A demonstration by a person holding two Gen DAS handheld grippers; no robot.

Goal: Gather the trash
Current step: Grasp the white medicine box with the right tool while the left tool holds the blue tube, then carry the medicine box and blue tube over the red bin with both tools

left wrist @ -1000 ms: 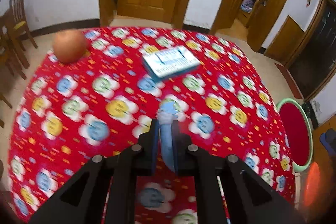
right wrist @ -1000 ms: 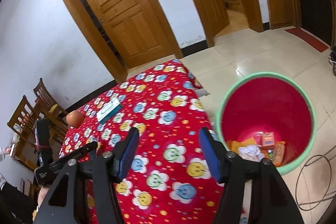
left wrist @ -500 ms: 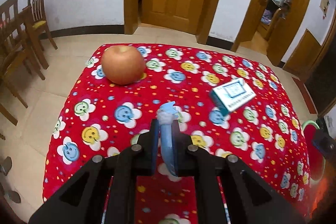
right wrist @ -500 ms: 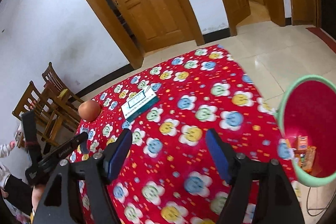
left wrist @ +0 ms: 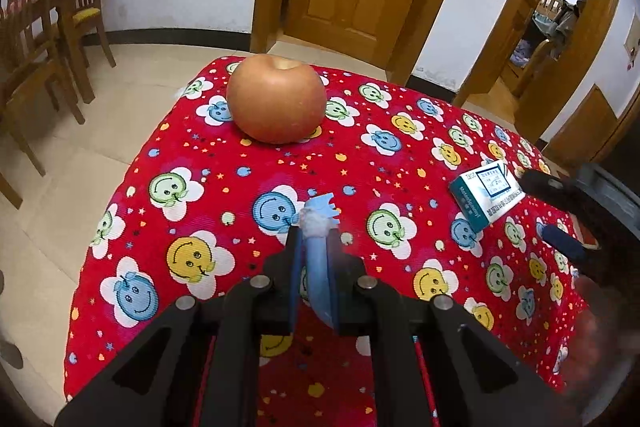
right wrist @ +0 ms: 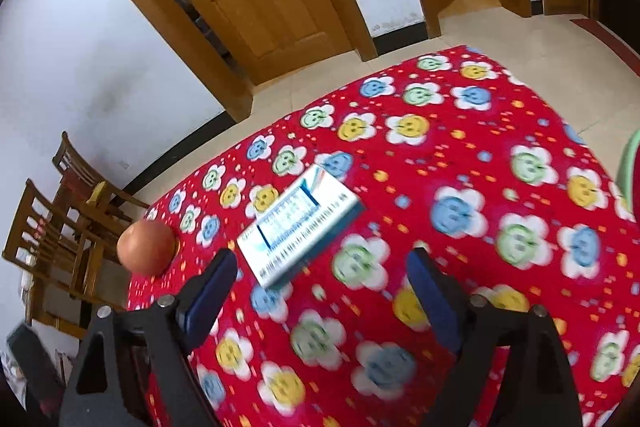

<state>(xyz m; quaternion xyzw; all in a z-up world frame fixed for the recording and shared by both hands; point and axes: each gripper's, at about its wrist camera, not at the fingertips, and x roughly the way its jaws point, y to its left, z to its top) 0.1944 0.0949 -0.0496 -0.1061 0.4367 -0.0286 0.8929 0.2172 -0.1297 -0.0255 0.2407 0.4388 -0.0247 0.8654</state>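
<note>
Your left claw [left wrist: 314, 259] is clamped on a pale blue, flat scrap tipped with white fluff [left wrist: 318, 255], held above the near part of the counter with the red smiley-flower cloth [left wrist: 360, 163]. Your right claw [right wrist: 320, 279] stands wide, its jaws having just been opening, with nothing pressed between them; the white-and-teal rectangular cardboard box [right wrist: 298, 225] lies flat on the cloth just beyond its fingertips. The round orange-red apple [left wrist: 276, 98] rests near the far left corner, well apart from the box.
</note>
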